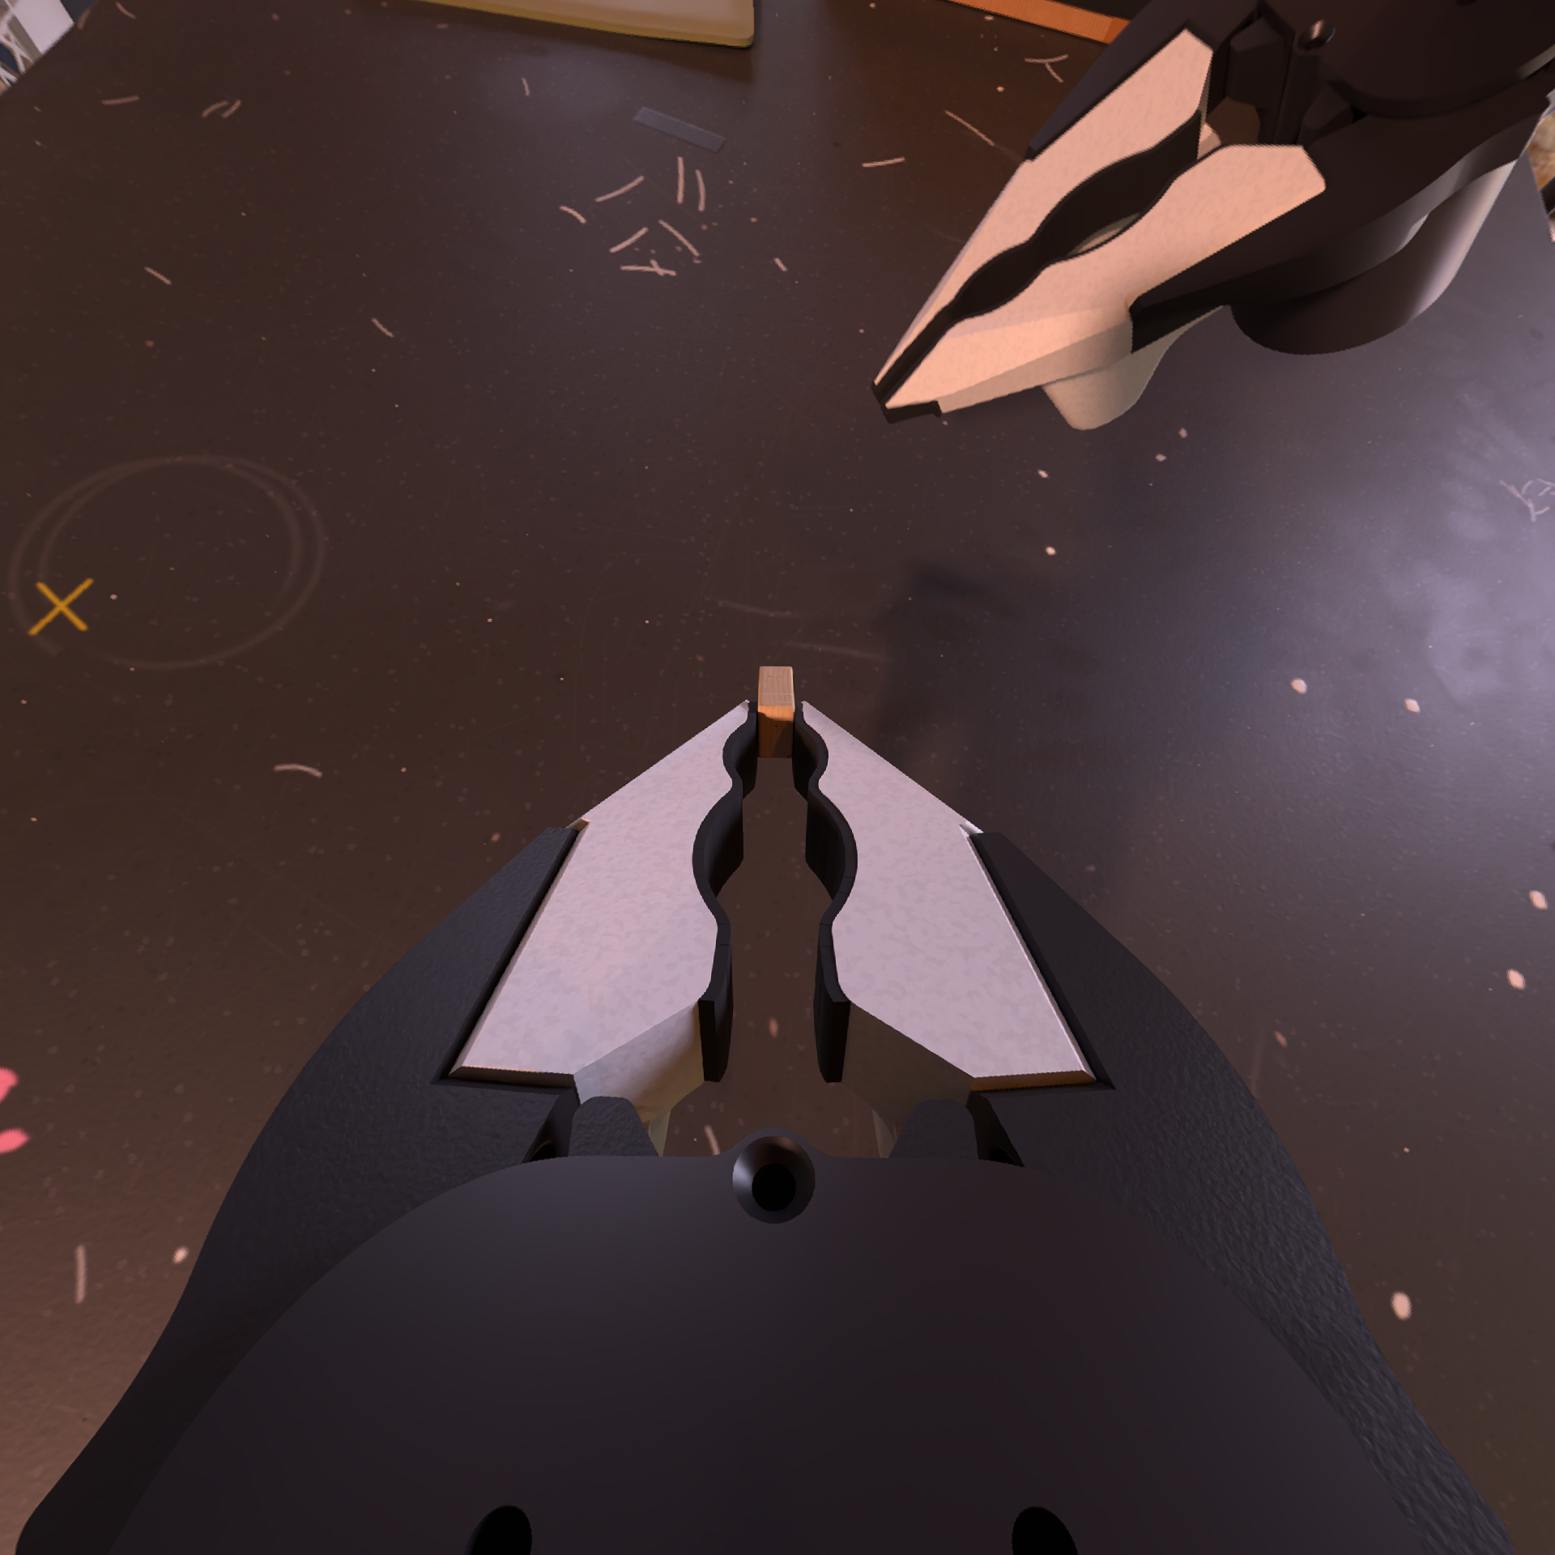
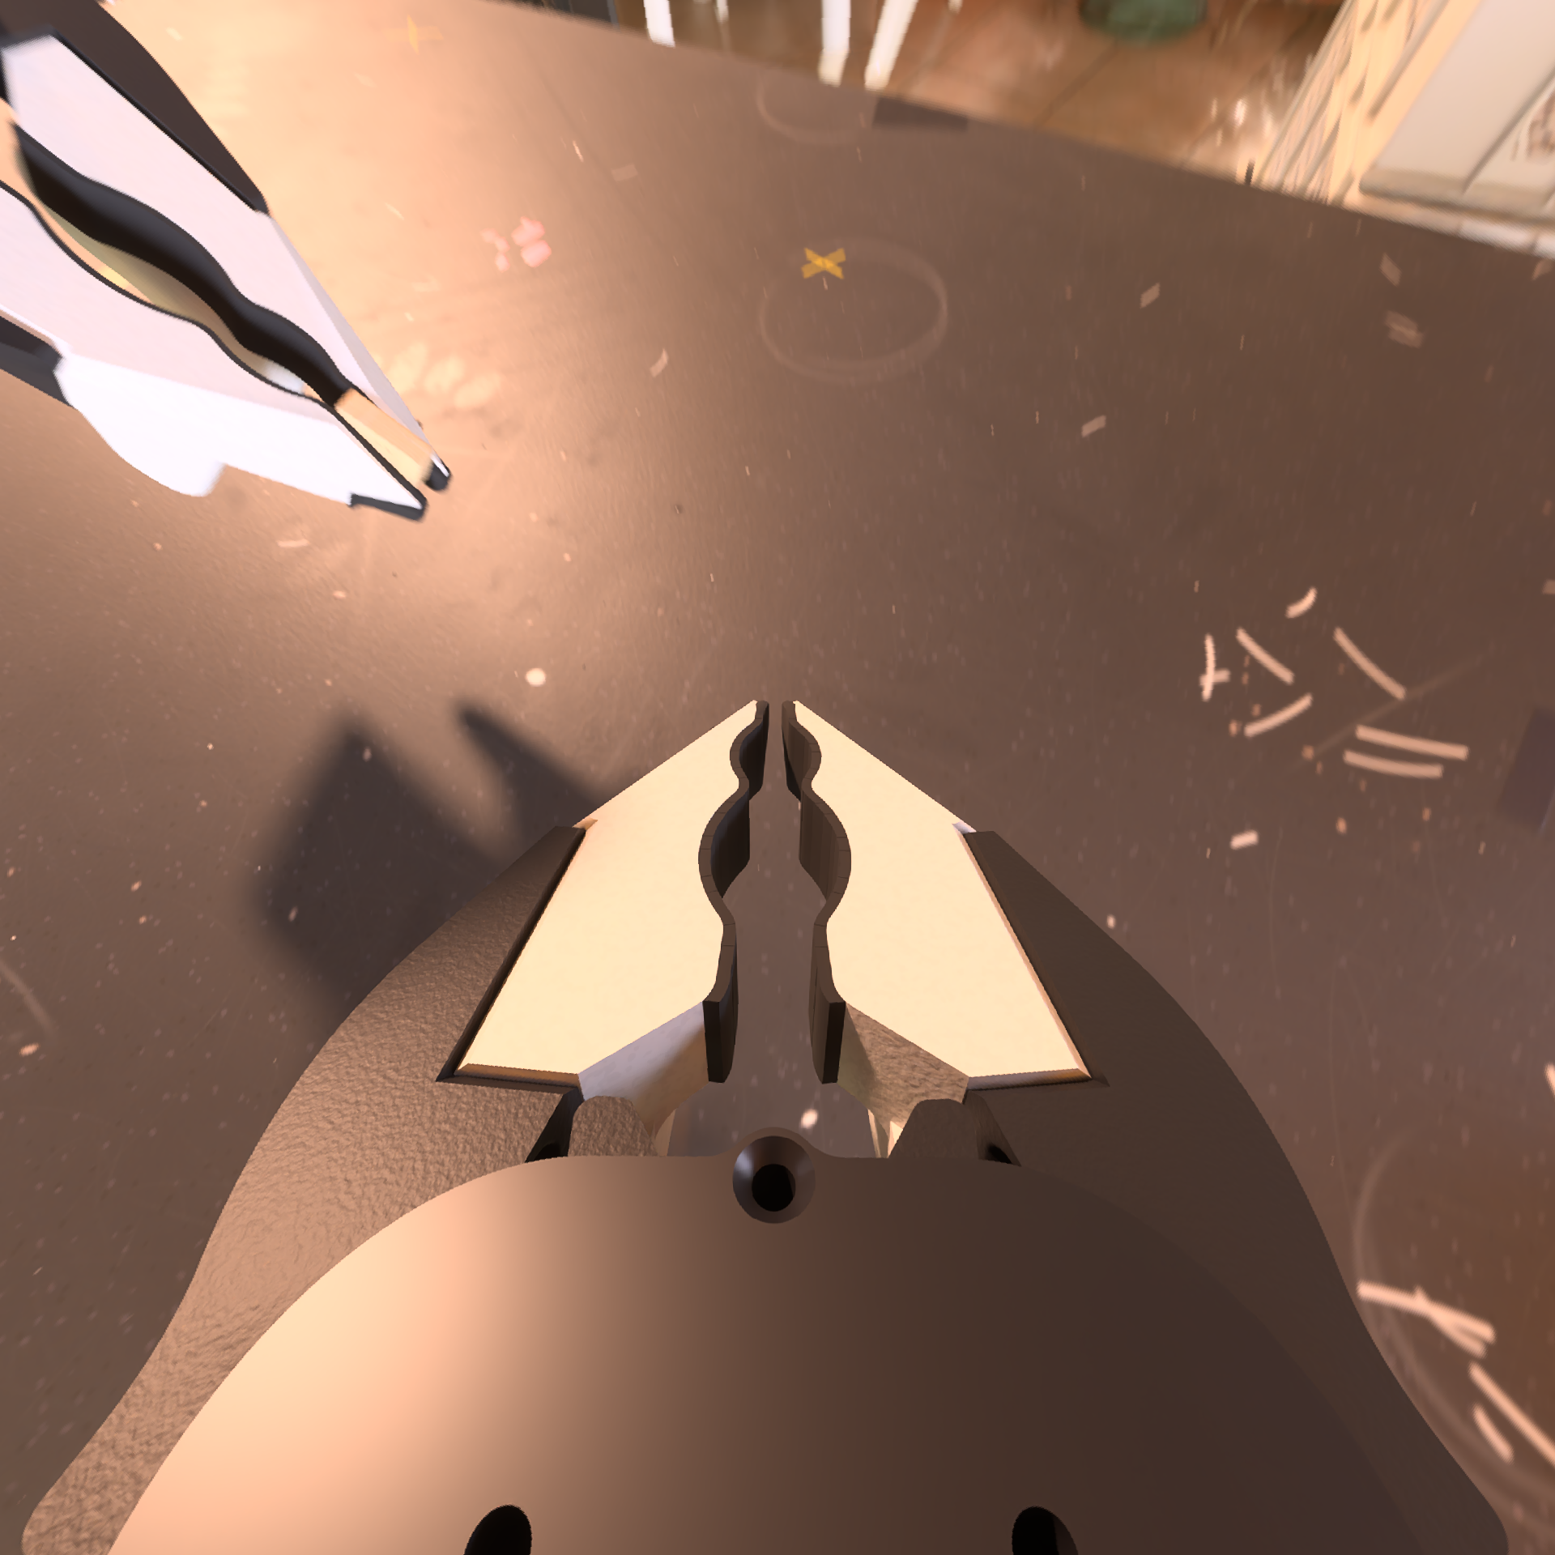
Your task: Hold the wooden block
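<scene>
**Block pinched at the fingertips**

The left gripper [image 1: 775,715] has its fingers clamped on the wooden block [image 1: 775,711], which sits right at the tips and pokes out beyond them (a shallow hold, so it could slip). It seems lifted clear of the dark surface [image 1: 421,421]. The right gripper [image 2: 775,715] hovers empty nearby, fingers nearly together, seemingly kept out of the way.

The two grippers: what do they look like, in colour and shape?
The left gripper and the right gripper look alike: a rounded, matte black, textured body with a screw hole, and two pale, flat, tapering fingers with wavy black inner pads. No cables or markings show.
</scene>
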### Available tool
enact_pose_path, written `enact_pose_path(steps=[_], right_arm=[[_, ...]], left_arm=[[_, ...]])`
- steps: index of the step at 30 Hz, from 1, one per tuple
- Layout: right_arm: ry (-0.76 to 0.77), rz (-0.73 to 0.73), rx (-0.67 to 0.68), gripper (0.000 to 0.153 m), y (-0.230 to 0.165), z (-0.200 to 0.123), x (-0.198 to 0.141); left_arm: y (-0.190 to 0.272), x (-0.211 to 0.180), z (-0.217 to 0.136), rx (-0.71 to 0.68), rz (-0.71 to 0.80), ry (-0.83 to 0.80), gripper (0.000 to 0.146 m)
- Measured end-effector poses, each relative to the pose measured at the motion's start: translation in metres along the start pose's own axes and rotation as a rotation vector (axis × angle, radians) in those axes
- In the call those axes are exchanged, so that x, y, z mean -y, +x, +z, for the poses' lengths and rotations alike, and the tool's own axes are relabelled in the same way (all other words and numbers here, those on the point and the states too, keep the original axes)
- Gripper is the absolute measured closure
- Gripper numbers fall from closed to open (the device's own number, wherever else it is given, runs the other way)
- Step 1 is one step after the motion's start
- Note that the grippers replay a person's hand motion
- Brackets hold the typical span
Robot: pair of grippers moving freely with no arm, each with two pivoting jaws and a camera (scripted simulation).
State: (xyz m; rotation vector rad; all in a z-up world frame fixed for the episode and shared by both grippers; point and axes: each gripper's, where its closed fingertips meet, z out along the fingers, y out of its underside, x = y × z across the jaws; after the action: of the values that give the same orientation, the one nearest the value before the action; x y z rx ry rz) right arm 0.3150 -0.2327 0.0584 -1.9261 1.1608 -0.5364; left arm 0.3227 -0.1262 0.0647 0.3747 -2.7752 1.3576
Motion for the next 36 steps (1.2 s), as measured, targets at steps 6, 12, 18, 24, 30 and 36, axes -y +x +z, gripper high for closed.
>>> enact_pose_path(steps=[6,12,18,24,30,36], right_arm=[[0.104,0.038,0.115,0.150,-0.018,0.009,0.022],[0.105,0.055,0.161,0.150,-0.034,0.013,0.022],[0.091,0.118,0.191,0.149,-0.036,0.025,0.037],[0.058,0.207,0.247,0.150,-0.041,0.043,0.045],[0.022,0.388,0.346,0.150,-0.051,0.047,0.047],[-0.079,0.498,0.488,0.150,-0.058,0.050,0.048]], left_arm=[[0.000,-0.001,0.001,-0.008,0.022,0.015,0.139],[0.006,-0.001,0.000,-0.031,0.035,0.023,0.139],[0.004,0.000,-0.001,-0.041,0.002,0.037,0.139],[0.002,0.001,-0.003,-0.039,-0.038,0.047,0.139],[0.002,0.000,-0.005,-0.100,-0.088,0.077,0.140],[0.010,-0.001,-0.003,-0.104,0.006,0.067,0.140]])
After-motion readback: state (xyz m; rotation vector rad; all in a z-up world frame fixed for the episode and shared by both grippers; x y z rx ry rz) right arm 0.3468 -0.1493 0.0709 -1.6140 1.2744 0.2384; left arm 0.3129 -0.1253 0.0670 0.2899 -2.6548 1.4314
